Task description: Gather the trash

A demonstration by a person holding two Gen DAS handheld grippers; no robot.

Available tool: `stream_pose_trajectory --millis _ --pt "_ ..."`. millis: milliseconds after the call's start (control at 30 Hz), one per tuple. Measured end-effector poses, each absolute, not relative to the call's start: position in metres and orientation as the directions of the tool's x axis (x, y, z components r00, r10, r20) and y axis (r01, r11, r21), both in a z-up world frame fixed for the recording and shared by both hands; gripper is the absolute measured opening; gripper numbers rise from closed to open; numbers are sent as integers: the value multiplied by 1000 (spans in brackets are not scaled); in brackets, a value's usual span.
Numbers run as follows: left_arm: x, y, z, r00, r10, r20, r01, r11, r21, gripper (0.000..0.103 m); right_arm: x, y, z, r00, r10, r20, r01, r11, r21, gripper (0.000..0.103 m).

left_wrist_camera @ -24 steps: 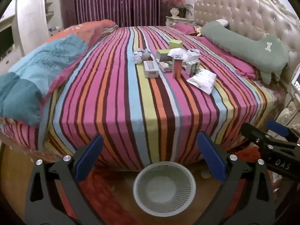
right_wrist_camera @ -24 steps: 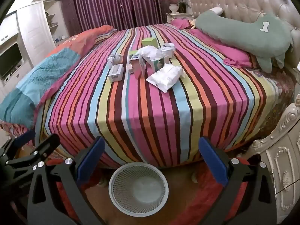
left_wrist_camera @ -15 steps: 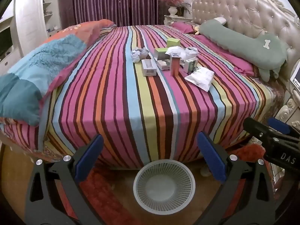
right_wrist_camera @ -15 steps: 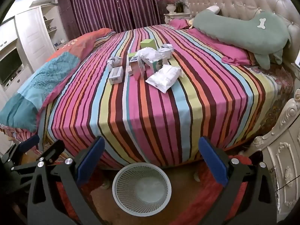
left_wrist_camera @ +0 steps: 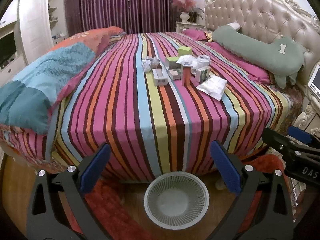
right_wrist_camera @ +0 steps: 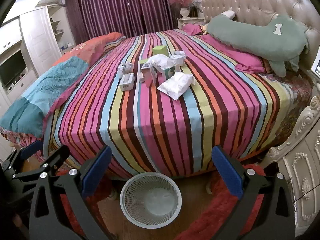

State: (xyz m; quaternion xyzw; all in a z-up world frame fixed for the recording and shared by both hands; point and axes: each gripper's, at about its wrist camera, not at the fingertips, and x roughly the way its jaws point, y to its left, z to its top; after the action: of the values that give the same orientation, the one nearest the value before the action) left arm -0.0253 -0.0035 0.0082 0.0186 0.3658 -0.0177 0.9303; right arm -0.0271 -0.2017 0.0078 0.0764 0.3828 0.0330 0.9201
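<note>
Your view has pulled back slightly from the bed (left_wrist_camera: 160, 110); both claws, left claw (left_wrist_camera: 160, 168) and right claw (right_wrist_camera: 162, 170), gape empty. Trash (left_wrist_camera: 180, 70) remains mid-bed, bin (left_wrist_camera: 176, 198) below empty. Collection not begun.

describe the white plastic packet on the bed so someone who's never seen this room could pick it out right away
On the striped bed, a cluster of trash sits in the middle. The white plastic packet lies flat at the cluster's edge nearest the green bone-print pillow. Unlike the boxes and crumpled paper around it, it is a soft, puffy, sealed pouch.
</note>
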Motion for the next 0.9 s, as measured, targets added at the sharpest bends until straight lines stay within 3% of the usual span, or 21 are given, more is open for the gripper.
stream_pose_trajectory --millis 900 --pt "-33 -7 12 742 -13 -671 50 998 35 97 -37 -199 10 712 129 -690 -21 986 163 96"
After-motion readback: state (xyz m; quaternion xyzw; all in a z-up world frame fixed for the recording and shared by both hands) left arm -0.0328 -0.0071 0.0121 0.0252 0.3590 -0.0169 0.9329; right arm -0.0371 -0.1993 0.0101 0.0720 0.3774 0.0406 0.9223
